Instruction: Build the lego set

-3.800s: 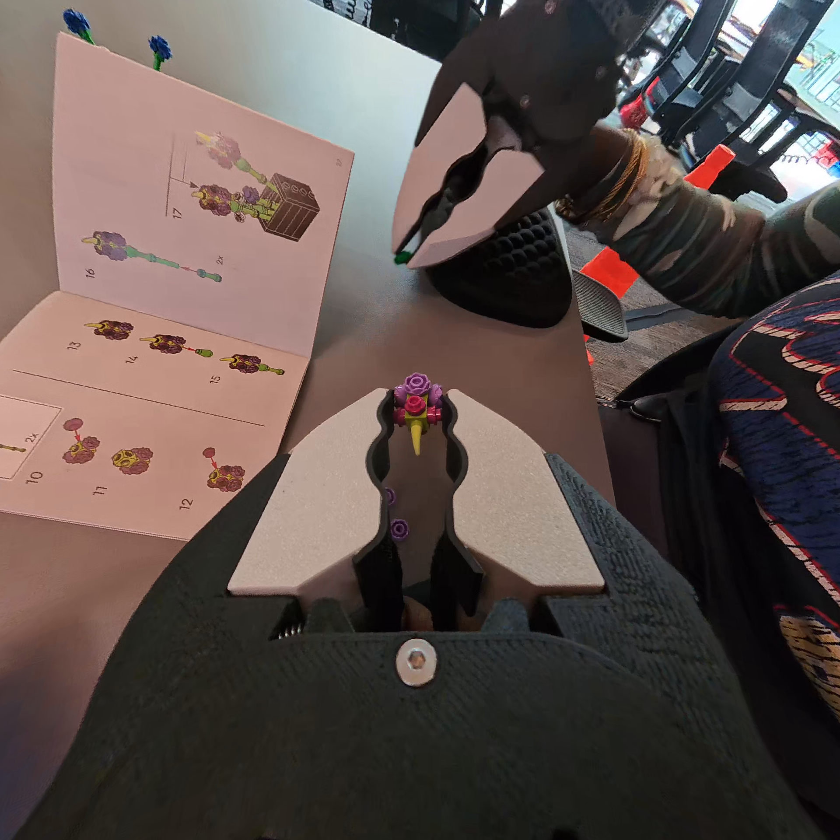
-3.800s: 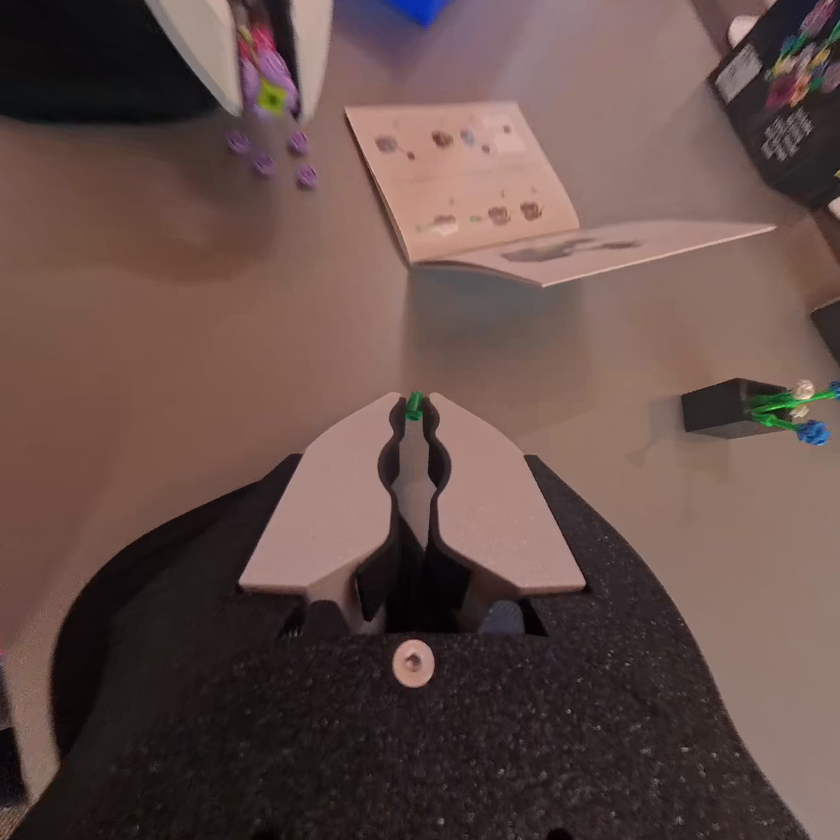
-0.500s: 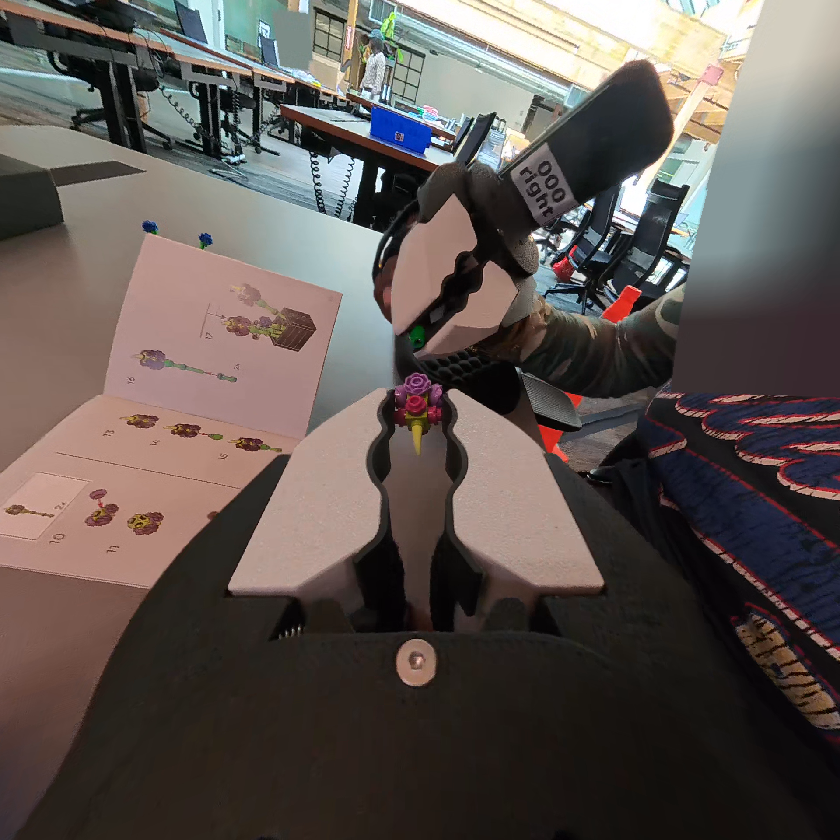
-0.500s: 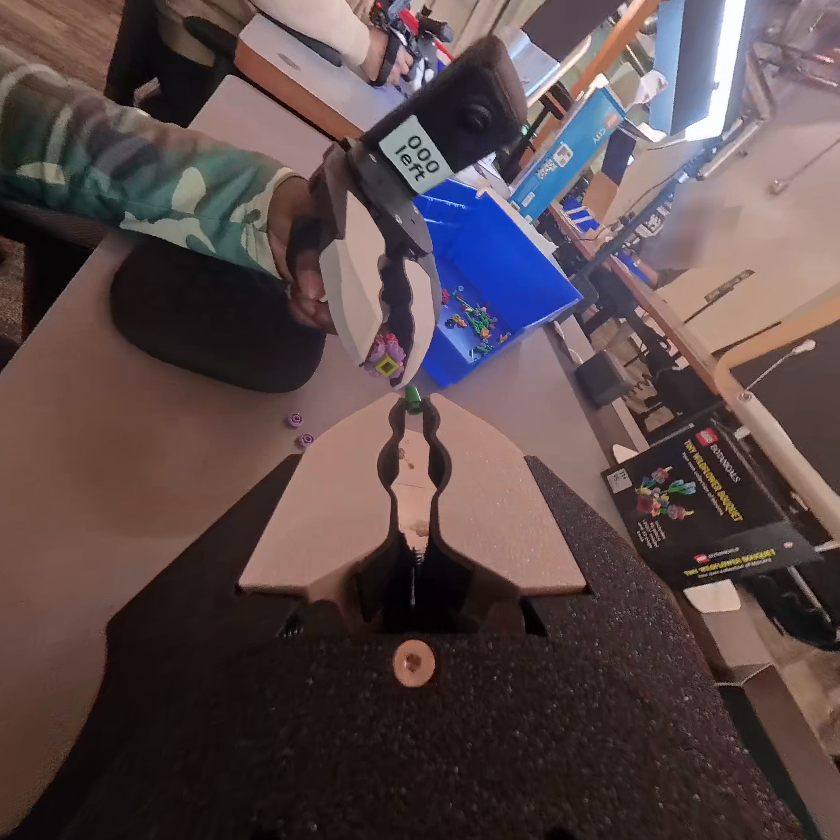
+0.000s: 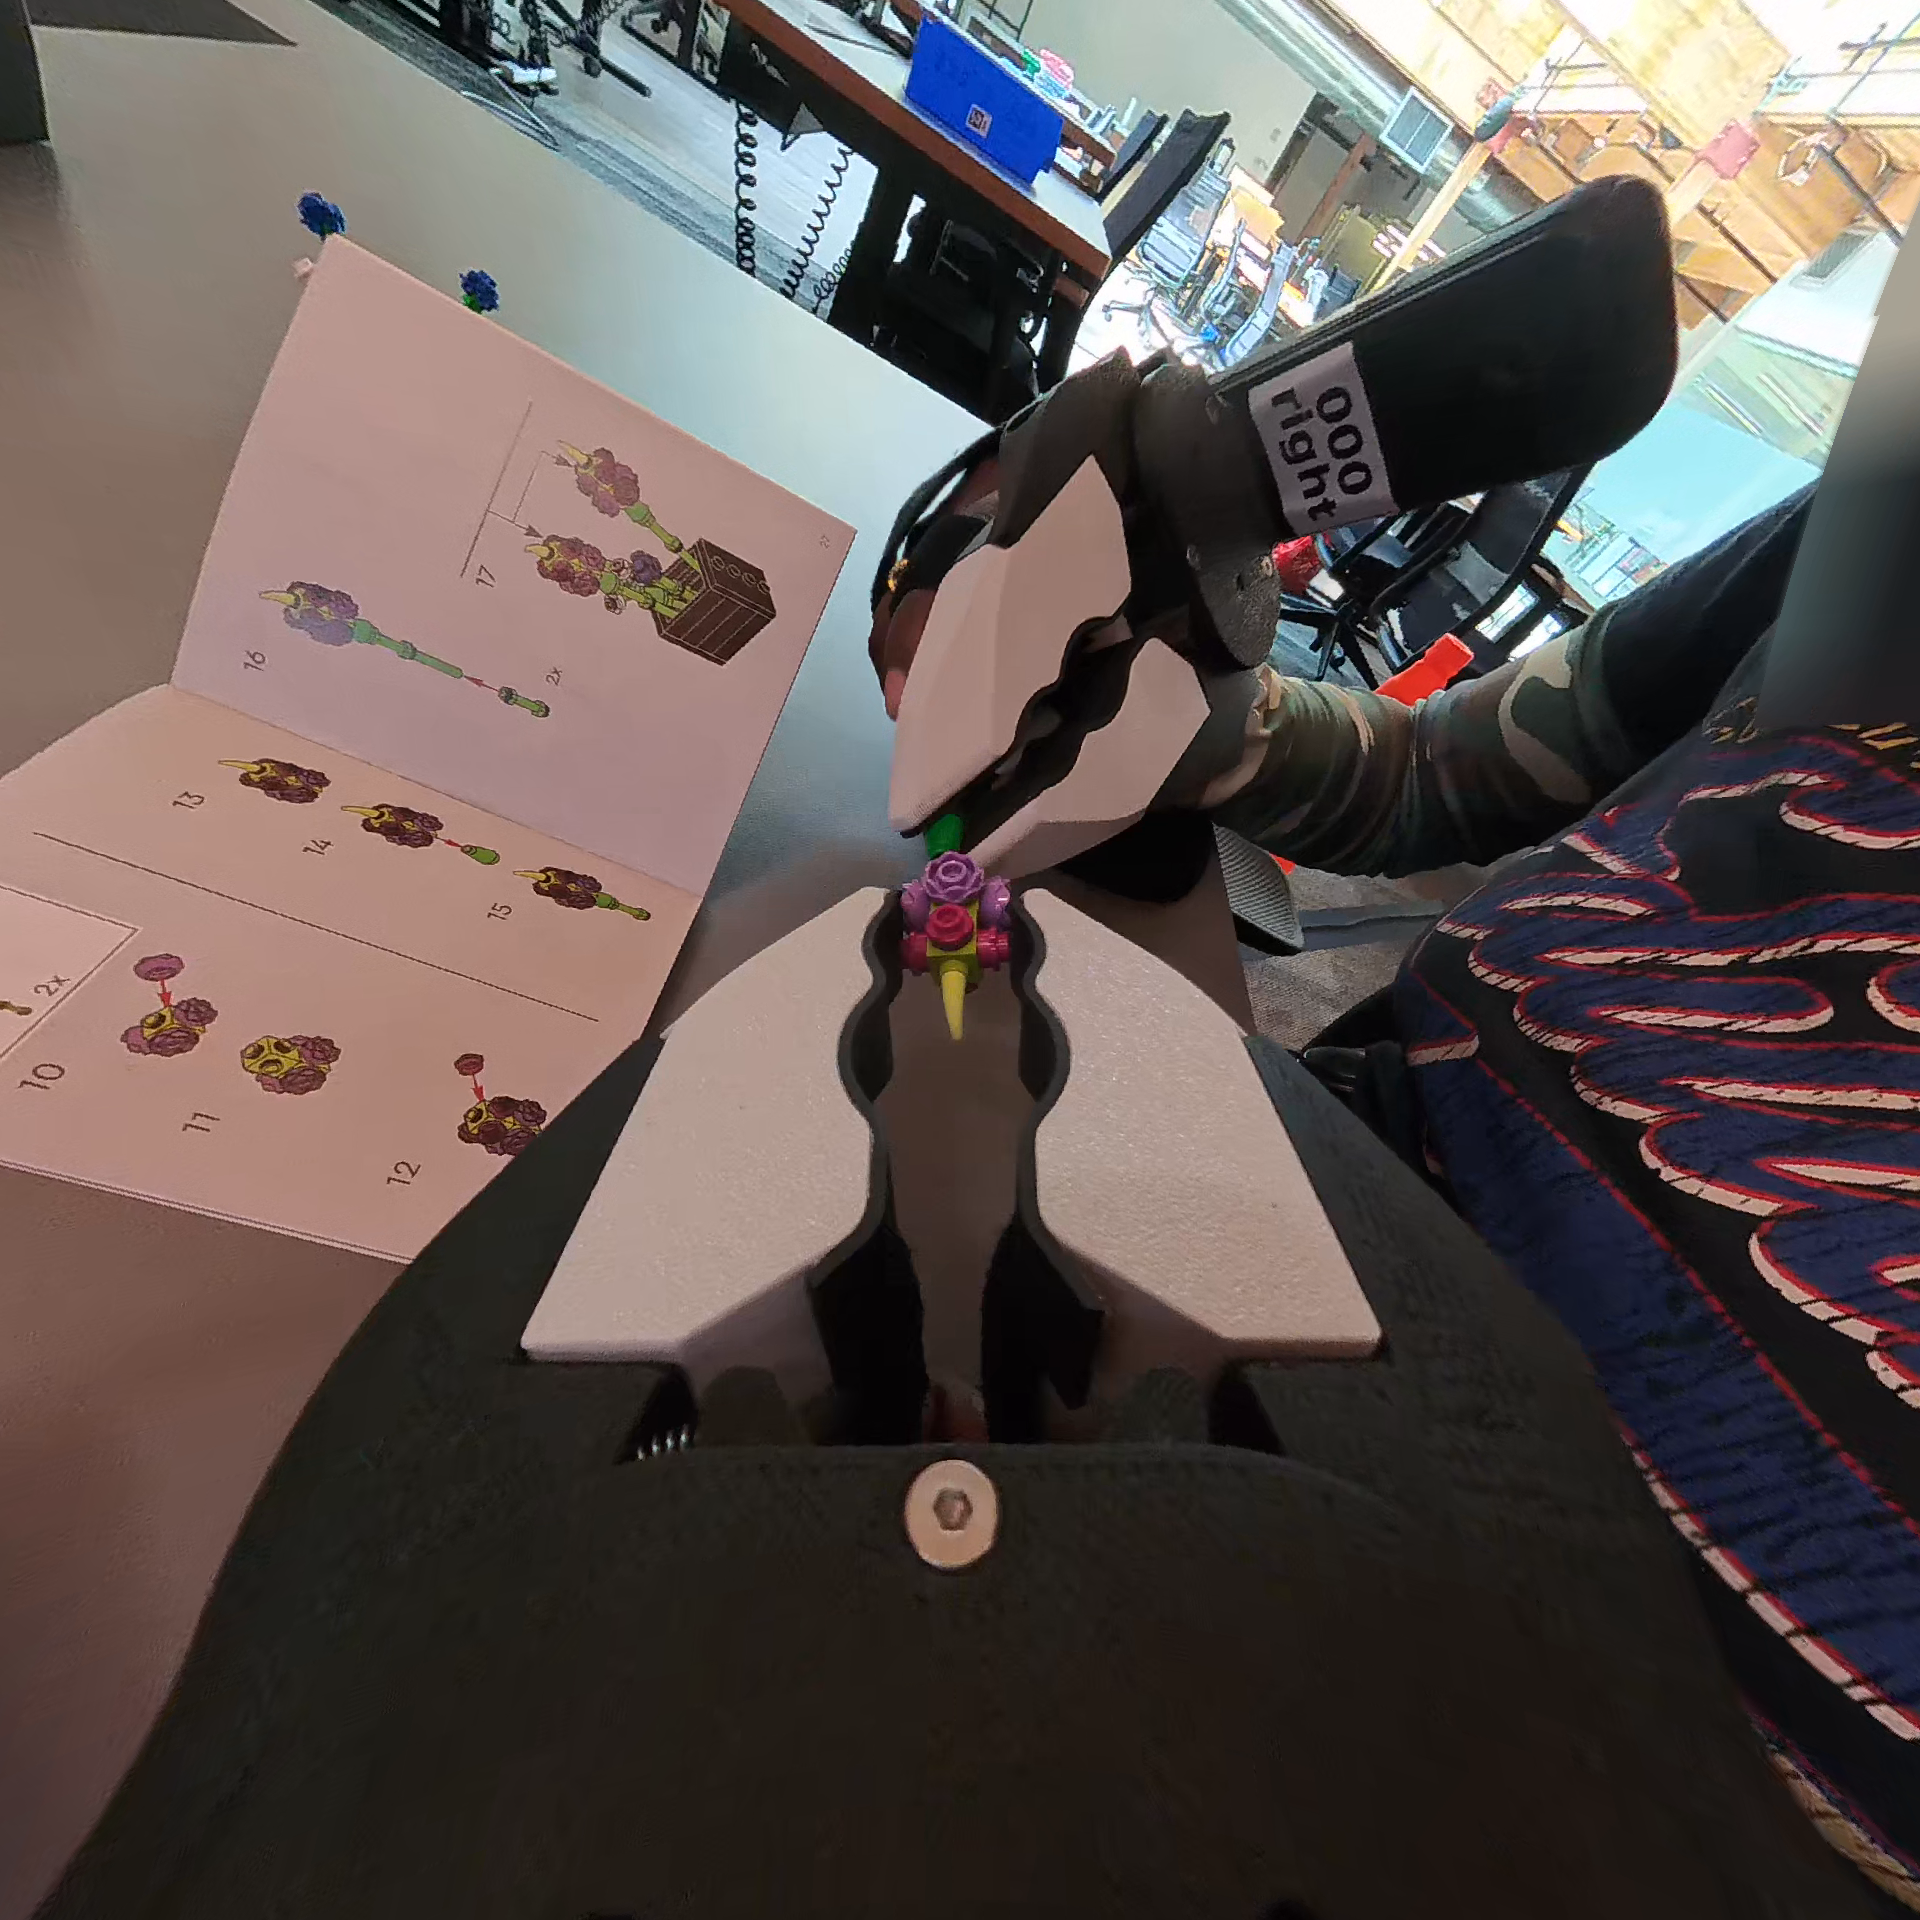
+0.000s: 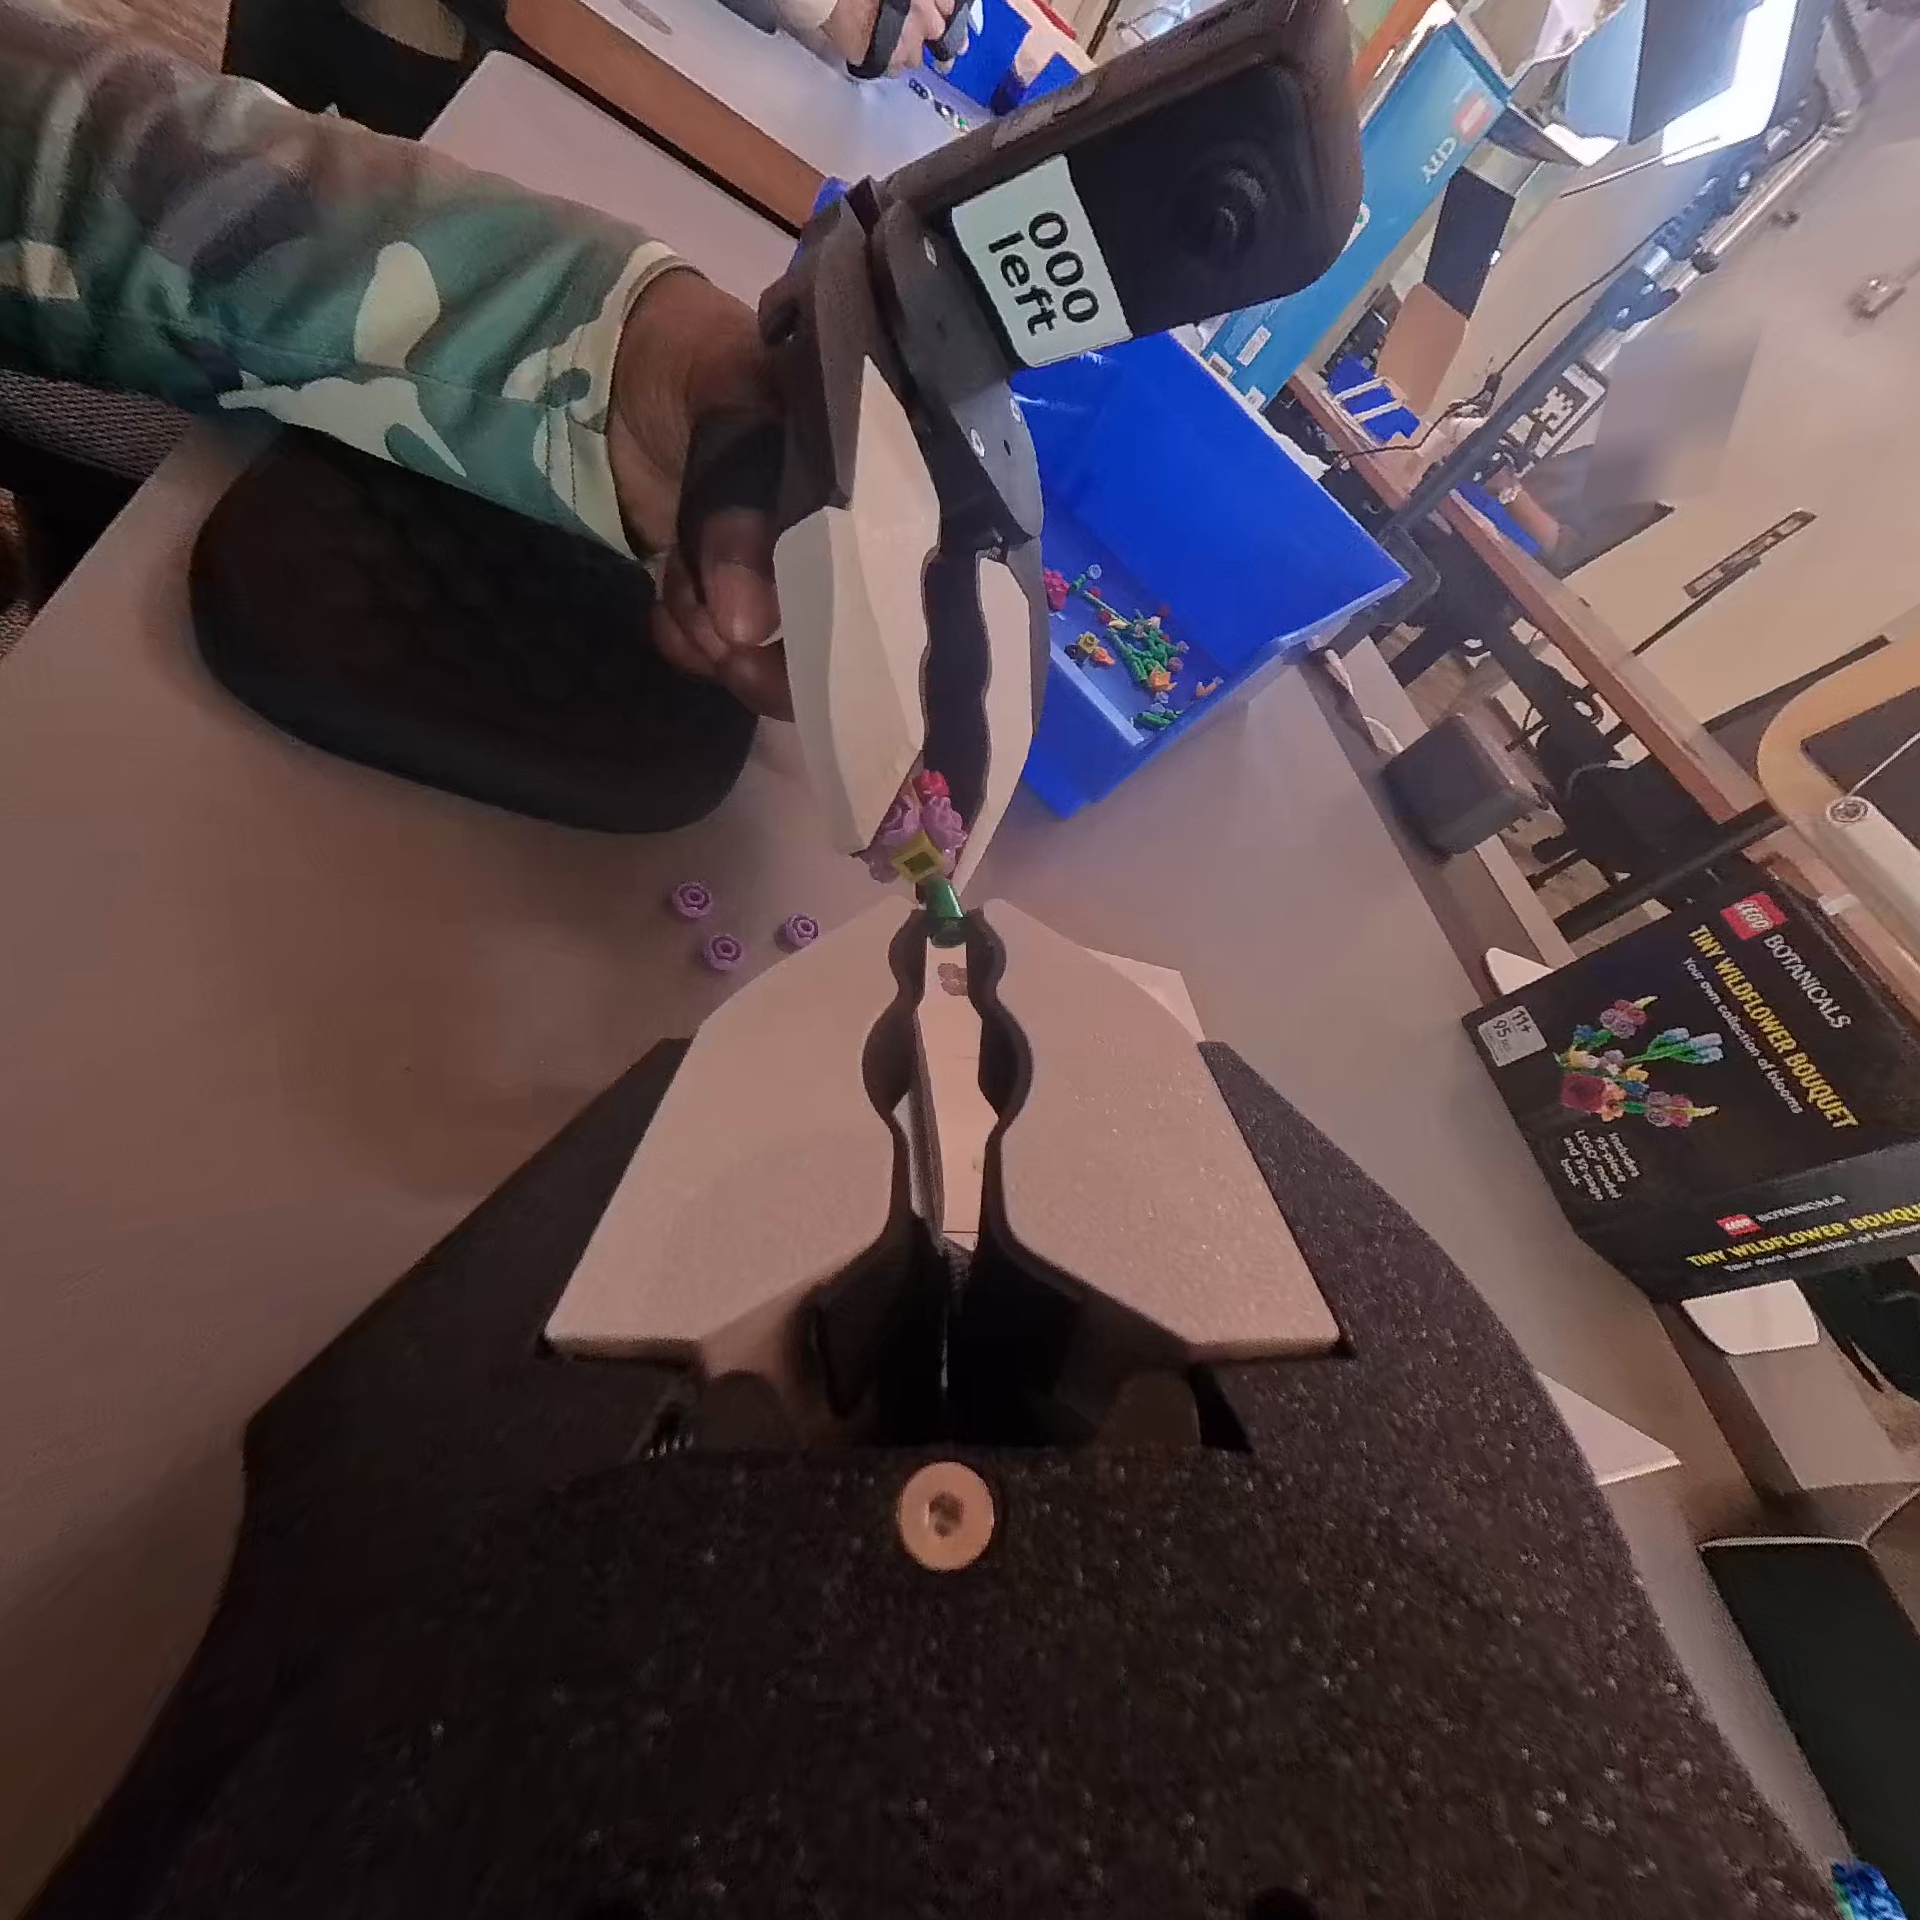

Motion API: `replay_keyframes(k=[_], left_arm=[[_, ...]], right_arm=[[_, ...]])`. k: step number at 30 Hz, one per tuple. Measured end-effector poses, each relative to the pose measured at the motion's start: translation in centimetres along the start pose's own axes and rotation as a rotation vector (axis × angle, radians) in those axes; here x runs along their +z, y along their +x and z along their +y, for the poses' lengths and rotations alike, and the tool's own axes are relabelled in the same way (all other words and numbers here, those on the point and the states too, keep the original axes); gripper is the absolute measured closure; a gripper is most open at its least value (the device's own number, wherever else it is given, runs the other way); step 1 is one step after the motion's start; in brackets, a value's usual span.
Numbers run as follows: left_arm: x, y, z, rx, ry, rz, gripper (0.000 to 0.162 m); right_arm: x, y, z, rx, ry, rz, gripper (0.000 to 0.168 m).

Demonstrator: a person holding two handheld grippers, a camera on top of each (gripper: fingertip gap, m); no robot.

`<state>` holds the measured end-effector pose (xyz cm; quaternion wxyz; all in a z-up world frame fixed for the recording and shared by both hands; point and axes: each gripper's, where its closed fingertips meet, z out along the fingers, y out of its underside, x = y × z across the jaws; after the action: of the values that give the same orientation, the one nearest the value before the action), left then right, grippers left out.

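Mid-frame, left gripper [image 5: 951, 940] pinches the flower cluster [image 5: 948, 920]; right gripper [image 6: 943, 920] clamps the green stem piece [image 6: 941, 906]. Keep both axes aligned, press straight.

Each wrist camera looks close along its own fingers, facing the other gripper (nearly nose to nose), sharing the table [image 5: 125, 1351] between them

Purple-magenta flower cluster [image 5: 951, 925] (green stem piece [image 5: 943, 831])
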<state>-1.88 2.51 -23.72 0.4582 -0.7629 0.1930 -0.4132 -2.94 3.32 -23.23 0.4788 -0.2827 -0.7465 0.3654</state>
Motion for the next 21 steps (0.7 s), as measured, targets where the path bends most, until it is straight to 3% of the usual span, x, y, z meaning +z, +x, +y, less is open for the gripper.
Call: replay_keyframes(k=[21], left_arm=[[0.23,-0.47,0.46,-0.035,-0.03,-0.009,0.143]], right_arm=[[0.41,-0.55,0.45,-0.006,-0.026,0.005,0.161]])
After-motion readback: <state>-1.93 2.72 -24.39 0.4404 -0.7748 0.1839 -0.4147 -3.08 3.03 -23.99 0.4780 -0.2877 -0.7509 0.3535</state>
